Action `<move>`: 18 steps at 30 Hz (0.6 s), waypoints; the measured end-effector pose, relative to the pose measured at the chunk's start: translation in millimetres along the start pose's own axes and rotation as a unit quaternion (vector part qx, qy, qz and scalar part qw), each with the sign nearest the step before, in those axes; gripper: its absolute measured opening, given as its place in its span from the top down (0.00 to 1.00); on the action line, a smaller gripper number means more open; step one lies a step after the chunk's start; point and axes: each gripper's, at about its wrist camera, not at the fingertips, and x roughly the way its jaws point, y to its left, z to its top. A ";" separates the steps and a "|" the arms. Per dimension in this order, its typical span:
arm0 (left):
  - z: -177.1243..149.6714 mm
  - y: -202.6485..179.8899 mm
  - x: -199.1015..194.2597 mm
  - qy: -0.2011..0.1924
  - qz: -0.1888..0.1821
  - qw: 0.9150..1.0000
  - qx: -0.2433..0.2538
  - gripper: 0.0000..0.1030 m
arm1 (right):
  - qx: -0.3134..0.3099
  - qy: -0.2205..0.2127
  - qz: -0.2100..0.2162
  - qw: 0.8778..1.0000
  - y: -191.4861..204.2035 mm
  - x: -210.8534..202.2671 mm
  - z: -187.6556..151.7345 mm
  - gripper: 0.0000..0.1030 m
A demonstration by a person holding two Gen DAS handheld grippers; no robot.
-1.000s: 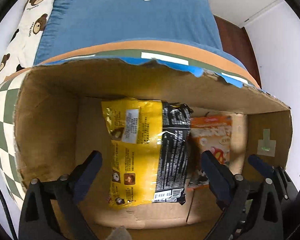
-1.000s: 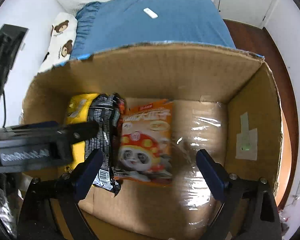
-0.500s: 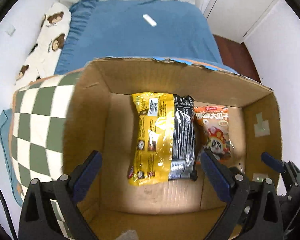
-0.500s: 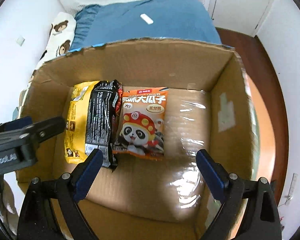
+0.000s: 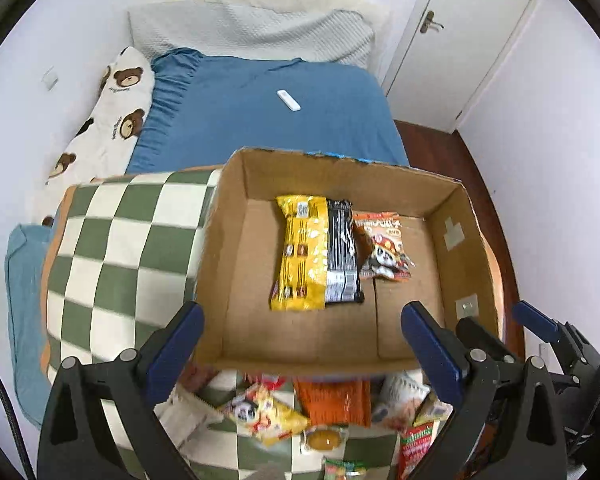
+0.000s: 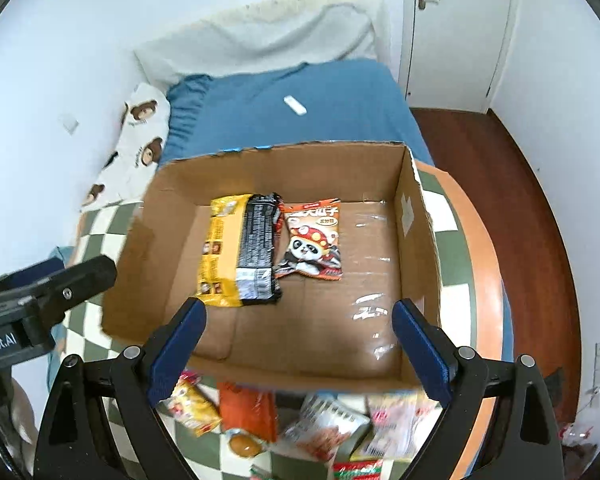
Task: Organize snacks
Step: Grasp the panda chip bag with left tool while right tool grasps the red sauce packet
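Note:
An open cardboard box (image 5: 236, 264) (image 6: 415, 240) stands on a green-and-white checked cloth (image 5: 120, 240). On its floor lie a yellow packet (image 5: 301, 252) (image 6: 220, 248), a black packet (image 5: 341, 252) (image 6: 258, 244) and an orange panda packet (image 5: 383, 248) (image 6: 311, 240), side by side. Loose snacks lie on the cloth in front of the box, among them a yellow packet (image 5: 264, 412) and an orange one (image 5: 331, 400) (image 6: 248, 408). My left gripper (image 5: 301, 320) hangs open and empty above the box's near edge. My right gripper (image 6: 298, 312) is likewise open and empty, just to the right of the left one.
Behind the box is a bed with a blue sheet (image 5: 268, 120), a small white stick-shaped object (image 5: 288, 101) on it, and a bear-print pillow (image 5: 112, 120). A white door (image 5: 459, 40) and dark wooden floor (image 6: 519, 200) are on the right.
Both grippers have risen and drawn back from inside the box. The whole box, the checked cloth and the loose snacks in front have come into view. The packets in the box have not moved.

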 end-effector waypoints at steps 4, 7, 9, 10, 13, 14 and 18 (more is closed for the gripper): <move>-39.7 24.8 4.4 0.030 -0.016 0.999 -0.040 0.02 | 0.019 -0.006 0.007 1.000 -1.2 -21.0 -31.3 0.07; -75.9 42.6 32.2 0.084 -0.034 0.994 -0.069 0.02 | 0.047 0.011 0.011 0.999 -12.7 -19.8 -61.4 0.07; -98.0 51.5 50.6 0.112 -0.038 0.989 -0.085 0.02 | 0.062 0.026 0.008 0.998 -23.2 -10.9 -83.5 0.07; -111.1 57.4 62.8 0.133 -0.043 0.985 -0.098 0.02 | 0.076 0.042 0.009 0.996 -31.8 -3.3 -100.2 0.07; -139.8 70.8 93.6 0.178 -0.059 0.973 -0.136 0.02 | 0.111 0.090 0.003 0.990 -55.6 22.9 -146.2 0.07; -146.3 73.5 102.4 0.190 -0.061 0.969 -0.147 0.02 | 0.120 0.103 0.002 0.987 -62.8 29.9 -159.0 0.07; -159.4 85.7 139.7 0.225 -0.082 0.949 -0.205 0.02 | 0.162 0.149 -0.008 0.976 -87.2 54.5 -207.0 0.07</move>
